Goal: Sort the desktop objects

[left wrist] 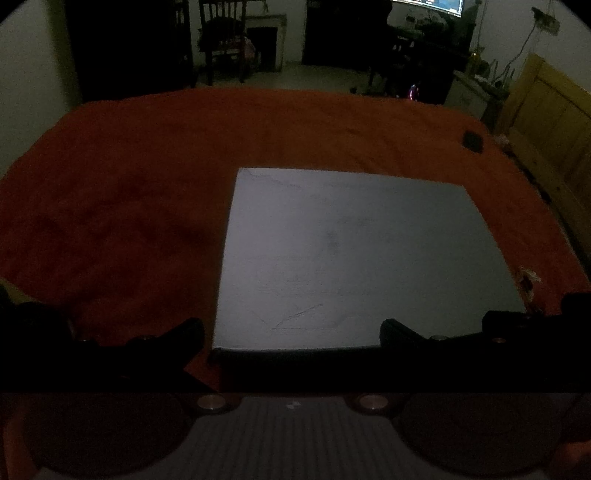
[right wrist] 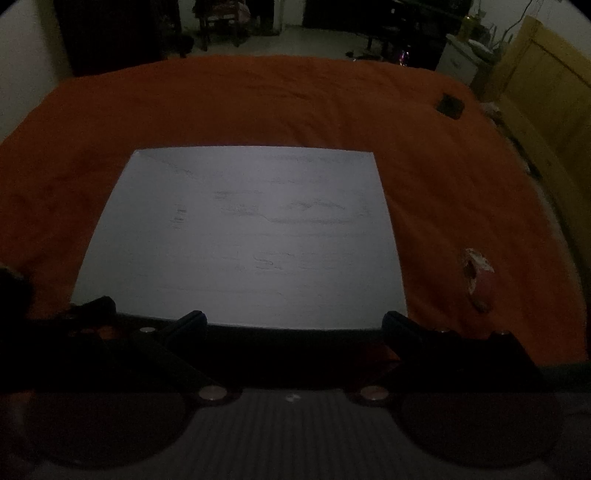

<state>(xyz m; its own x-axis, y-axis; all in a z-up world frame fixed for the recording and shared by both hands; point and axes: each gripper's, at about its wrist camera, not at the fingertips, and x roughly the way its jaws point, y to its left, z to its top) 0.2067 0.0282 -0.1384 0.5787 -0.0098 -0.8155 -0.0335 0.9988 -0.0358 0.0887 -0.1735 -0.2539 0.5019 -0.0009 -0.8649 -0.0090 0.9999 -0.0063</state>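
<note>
A large pale grey board lies flat on the orange cloth; the right wrist view shows the same board with faint pencil marks. My left gripper is open at the board's near edge, its fingers wide apart with nothing between them. My right gripper is also open at the near edge, fingers spread, holding nothing. A small black object rests near the cloth's far right corner, seen also as the black object. A pinkish torn item lies to the right of the board.
The orange cloth covers the whole table. A wooden panel stands off the right side. Dark chairs and a lit screen are in the dim room beyond. The other gripper's dark tip shows at the board's near left.
</note>
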